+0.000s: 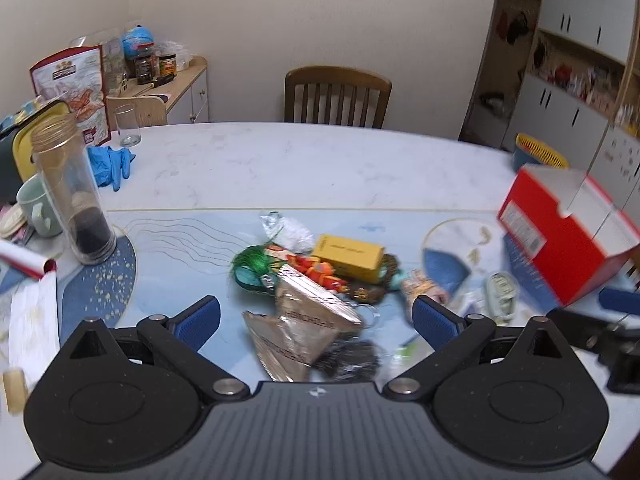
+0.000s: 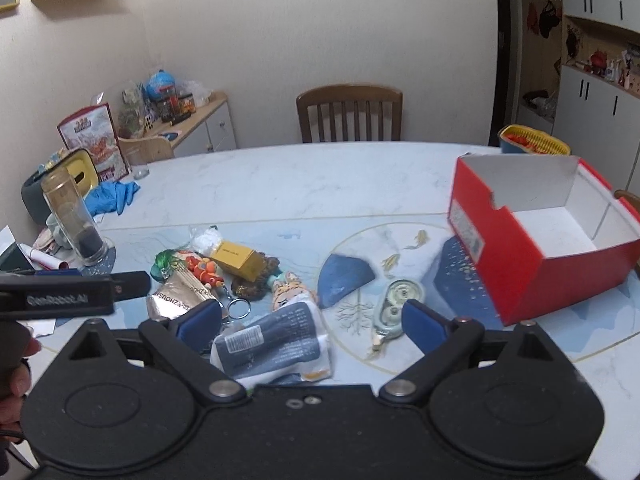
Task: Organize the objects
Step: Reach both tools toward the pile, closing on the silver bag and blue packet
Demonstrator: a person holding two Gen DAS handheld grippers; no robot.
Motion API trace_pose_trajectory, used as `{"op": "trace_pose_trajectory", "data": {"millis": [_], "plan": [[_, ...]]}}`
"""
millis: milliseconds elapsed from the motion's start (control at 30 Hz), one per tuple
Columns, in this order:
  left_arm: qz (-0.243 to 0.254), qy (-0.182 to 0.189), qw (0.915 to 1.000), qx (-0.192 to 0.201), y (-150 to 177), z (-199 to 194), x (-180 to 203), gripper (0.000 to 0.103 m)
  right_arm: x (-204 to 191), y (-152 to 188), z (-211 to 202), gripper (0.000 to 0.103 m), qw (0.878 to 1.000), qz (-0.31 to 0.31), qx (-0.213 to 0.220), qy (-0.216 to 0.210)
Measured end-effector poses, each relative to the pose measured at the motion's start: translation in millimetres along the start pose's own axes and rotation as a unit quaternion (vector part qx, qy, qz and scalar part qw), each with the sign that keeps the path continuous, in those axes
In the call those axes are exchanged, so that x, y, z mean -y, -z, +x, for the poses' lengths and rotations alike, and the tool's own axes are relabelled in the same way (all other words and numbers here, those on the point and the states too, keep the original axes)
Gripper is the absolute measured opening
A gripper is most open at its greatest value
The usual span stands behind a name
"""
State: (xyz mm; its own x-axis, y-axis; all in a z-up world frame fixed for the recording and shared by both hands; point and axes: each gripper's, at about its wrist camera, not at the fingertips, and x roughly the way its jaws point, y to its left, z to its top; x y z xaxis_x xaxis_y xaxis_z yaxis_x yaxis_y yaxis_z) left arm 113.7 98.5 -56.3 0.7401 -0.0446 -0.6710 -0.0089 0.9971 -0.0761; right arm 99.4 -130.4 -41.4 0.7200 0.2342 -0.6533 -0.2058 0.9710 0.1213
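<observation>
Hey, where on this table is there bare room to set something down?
Bare marble runs across the far table, between the blue gloves and the red box, in front of the chair. The box's inside is empty too. The near middle is crowded with the yellow box, packets and keyring.

Soft, even indoor light, motion-blurred clutter (left view especially), fisheye-bent, dark-vignetted corners.
</observation>
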Motion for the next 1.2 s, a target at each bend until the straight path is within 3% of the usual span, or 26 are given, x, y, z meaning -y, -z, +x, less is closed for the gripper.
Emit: {"op": "trace_pose_trajectory", "data": {"millis": [200,433,867,1067,1200], "plan": [[0.019,-0.002,0.9996,-0.020,4.1,35.7,-7.5,0.103,-5.0,-10.1,37.8,0.090,0.999,0.026,-0.044,-0.001],[-0.002,0.002,0.9974,-0.072,8.2,77.0,-18.4,0.103,-16.9,-13.5,80.3,0.085,0.995,0.041,-0.093,0.017],[-0.040,0.016,0.9935,-0.106,15.2,98.7,-30.2,0.102,-16.1,3.5,117.2,0.076,0.983,0.075,-0.164,0.035],[-0.043,0.035,0.9926,-0.108,14.2,97.1,-28.6,0.082,-12.7,11.2,118.7,0.059,0.979,0.086,-0.180,0.033],[-0.041,0.037,0.9928,-0.106,14.1,95.1,-25.9,0.075,-11.6,11.0,114.0,0.045,0.980,0.085,-0.177,0.030]]}}
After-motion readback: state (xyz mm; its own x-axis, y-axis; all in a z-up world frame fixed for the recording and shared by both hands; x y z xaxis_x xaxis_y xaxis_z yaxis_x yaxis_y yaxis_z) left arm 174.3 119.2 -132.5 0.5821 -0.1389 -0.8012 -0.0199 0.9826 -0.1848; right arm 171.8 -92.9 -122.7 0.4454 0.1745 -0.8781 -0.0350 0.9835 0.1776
